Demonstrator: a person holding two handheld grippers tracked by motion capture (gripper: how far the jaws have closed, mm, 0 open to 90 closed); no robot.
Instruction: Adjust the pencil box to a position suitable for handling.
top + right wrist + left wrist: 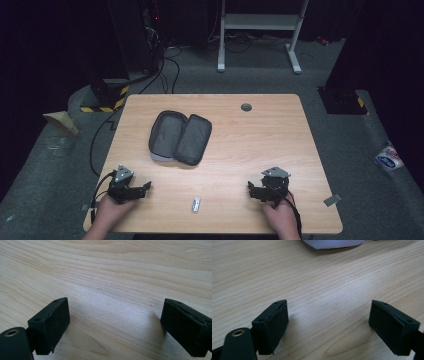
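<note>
A grey zip case (180, 137) lies spread open on the wooden table (260, 135), left of its middle. A small white and silver object (196, 204) lies near the front edge between the two hands. My left gripper (144, 188) rests at the front left, held by a hand, jaws wide apart over bare wood. In the left gripper view my left gripper (328, 326) is open with nothing in it, and the case's pale edge (334, 243) shows at the top. My right gripper (251, 190) sits at the front right. In the right gripper view my right gripper (115, 327) is open over bare wood.
A round grey cable port (246, 107) is set in the table's far side. Beyond the table stand a white frame (260, 30) and cables on grey carpet. A white packet (389, 159) lies on the floor at the right, a small grey piece (332, 200) beside the table's right corner.
</note>
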